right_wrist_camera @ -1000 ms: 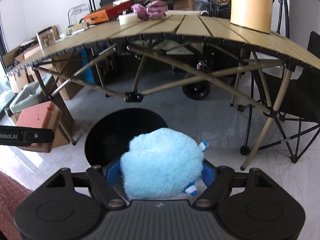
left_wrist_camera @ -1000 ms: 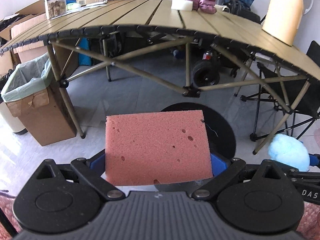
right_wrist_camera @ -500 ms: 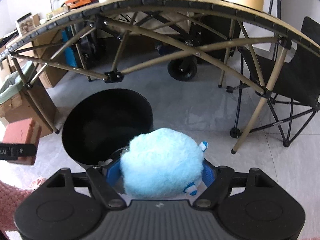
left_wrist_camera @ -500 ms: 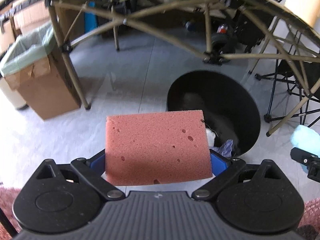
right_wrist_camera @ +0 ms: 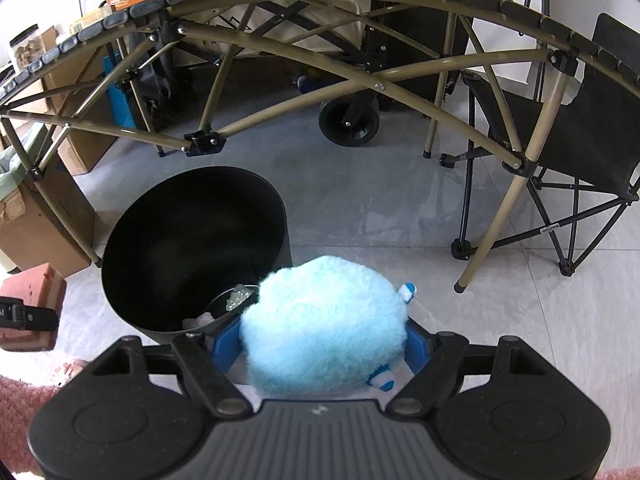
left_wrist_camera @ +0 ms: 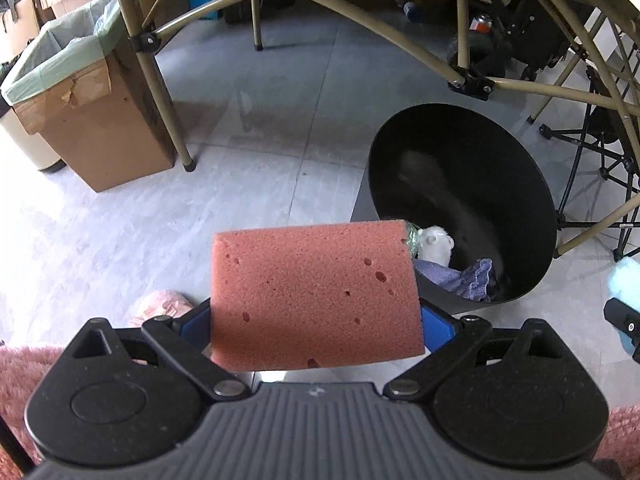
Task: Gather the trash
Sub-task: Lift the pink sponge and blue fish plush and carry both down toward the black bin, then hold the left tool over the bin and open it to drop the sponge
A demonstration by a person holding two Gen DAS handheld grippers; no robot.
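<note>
Sponge (left_wrist_camera: 314,294) in left tool (left_wrist_camera: 316,320), purple cloth (left_wrist_camera: 472,280) perhaps binned

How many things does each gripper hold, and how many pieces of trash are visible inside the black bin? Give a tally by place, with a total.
Held in left gripper: 1, pink sponge
Held in right gripper: 1, blue plush toy
Visible in black bin: 3, white plush, purple cloth, clear wrapper
Total: 5
</note>
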